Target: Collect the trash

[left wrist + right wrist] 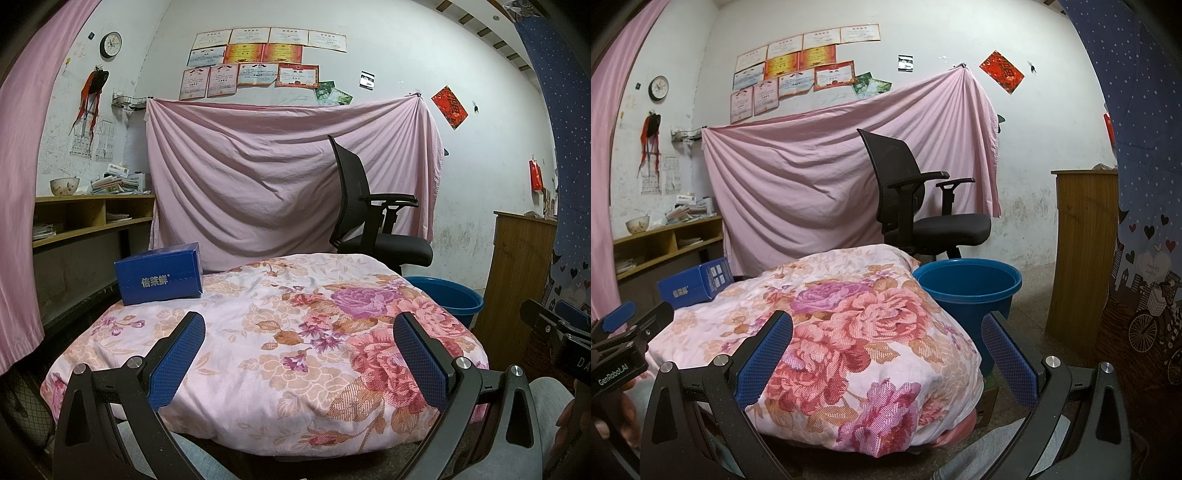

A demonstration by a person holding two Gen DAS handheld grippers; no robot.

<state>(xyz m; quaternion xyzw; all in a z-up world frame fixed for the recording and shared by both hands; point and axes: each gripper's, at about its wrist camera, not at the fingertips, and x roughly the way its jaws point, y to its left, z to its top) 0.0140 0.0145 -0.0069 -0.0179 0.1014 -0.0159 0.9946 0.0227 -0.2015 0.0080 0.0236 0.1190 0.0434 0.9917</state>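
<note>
One blue box (159,273) reads "倍莱鲜".

White Chinese characters, seemingly "倍莱鲜", are showing on the front of the blue box (159,275), which is sitting ahead and to the left of the left gripper (299,354). "GenRobot.AI" is reading in white on the black body of that gripper where it is appearing at the left edge of the right wrist view. The wall certificates (255,59) and the red paper square (450,107) are carrying print too small to read.
</note>
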